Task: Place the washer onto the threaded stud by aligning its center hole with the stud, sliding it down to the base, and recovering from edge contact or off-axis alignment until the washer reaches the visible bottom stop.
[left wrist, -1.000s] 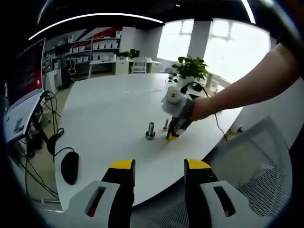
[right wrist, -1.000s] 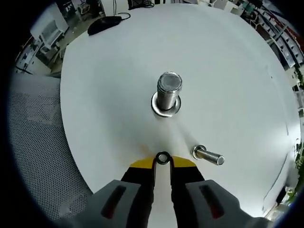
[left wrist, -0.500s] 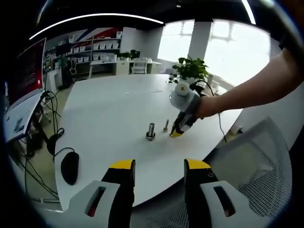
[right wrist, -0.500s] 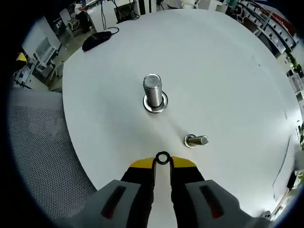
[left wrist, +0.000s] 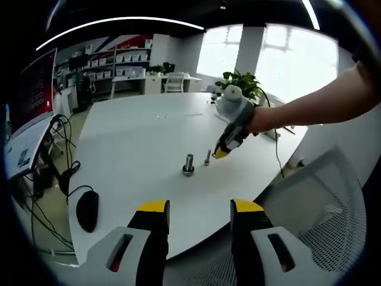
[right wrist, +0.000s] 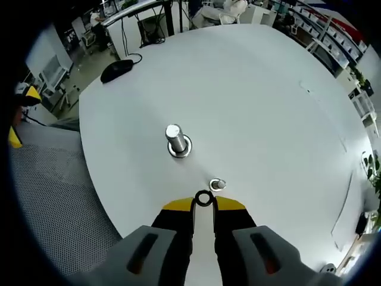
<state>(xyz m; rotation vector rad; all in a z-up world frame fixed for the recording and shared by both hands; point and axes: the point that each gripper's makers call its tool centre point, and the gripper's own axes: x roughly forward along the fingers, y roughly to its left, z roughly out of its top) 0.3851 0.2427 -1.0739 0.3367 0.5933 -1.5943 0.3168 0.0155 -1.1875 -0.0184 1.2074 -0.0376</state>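
A small dark washer (right wrist: 204,198) is pinched between the yellow tips of my right gripper (right wrist: 204,202), held above the white table (right wrist: 256,89). Below it stands a thin threaded stud (right wrist: 217,185), almost end-on. A thicker stud (right wrist: 174,139) with a round base stands farther off to the left. In the left gripper view both studs stand on the table: the thick stud (left wrist: 189,164) and the thin stud (left wrist: 208,157). The right gripper (left wrist: 221,152) hovers just right of the thin stud, held by a hand. My left gripper (left wrist: 196,210) is open and holds nothing, near the table's edge.
A black mouse (left wrist: 87,210) and cables lie at the table's left. A mesh chair (left wrist: 324,202) stands at the right, and a mesh chair (right wrist: 53,196) shows left of the table. A potted plant (left wrist: 241,83) and desks stand beyond. The other gripper's yellow tips (right wrist: 18,113) show at the far left.
My right gripper has risen with the washer, so the studs look smaller and the thin stud now sits nearly under the washer. The left gripper has stayed still.
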